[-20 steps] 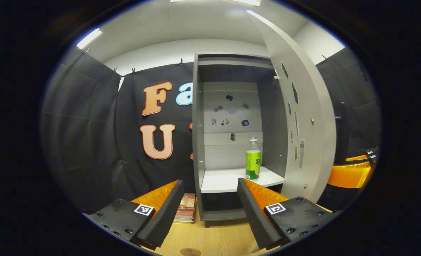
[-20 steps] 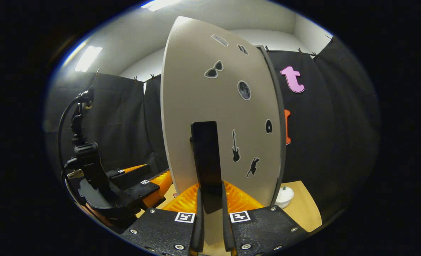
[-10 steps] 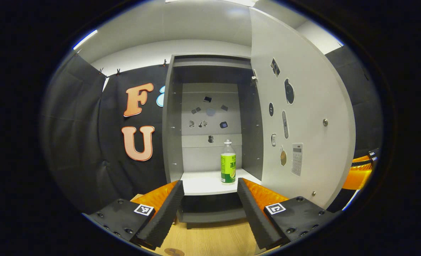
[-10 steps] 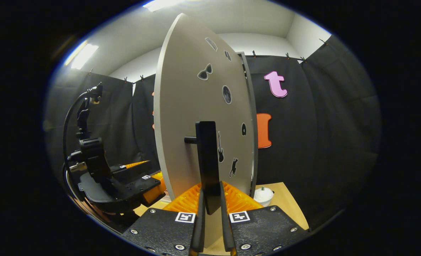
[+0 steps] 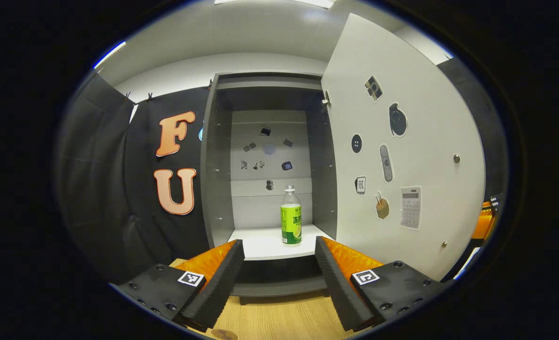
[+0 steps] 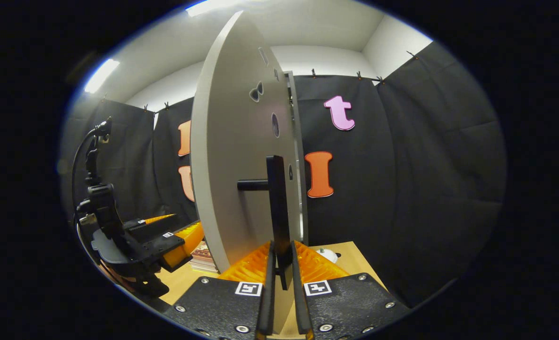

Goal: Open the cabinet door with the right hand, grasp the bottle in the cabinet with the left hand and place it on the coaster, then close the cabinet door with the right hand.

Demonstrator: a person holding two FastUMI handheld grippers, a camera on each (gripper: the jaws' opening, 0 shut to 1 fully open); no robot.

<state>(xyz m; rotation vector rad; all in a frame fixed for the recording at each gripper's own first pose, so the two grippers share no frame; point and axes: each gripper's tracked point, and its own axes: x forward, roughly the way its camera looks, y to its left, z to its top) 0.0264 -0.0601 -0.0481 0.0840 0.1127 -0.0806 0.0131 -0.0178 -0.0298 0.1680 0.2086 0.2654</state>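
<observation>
With the cabinet door [image 5: 402,156] swung wide on its right-hand hinge, the cabinet [image 5: 265,165] interior is exposed to the left gripper [image 5: 279,264]. The bottle [image 5: 290,217] stands upright on the white shelf [image 5: 260,245], toward the right half of the compartment, clear of the right inner wall and well short of the back panel. Its long axis is vertical.

The left gripper's fingers are spread wide and empty. In the left gripper view the bottle appears directly ahead, farther away and slightly higher than the fingertips, roughly on the centreline between them. The gap between the fingers looks wider than the bottle body. The coming move is therefore judged to be a straight forward advance with a small rise, ending with one finger on each side of the label.

The right gripper [image 6: 279,264] has its fingers drawn narrow, clamped on the black door handle [image 6: 277,203], which runs vertically. It is occupied with the door, so the left gripper is the free one nearest the bottle.

The coaster [image 5: 224,334] appears to be the round disc on the wooden table [image 5: 279,316], near and below the left gripper.
</observation>
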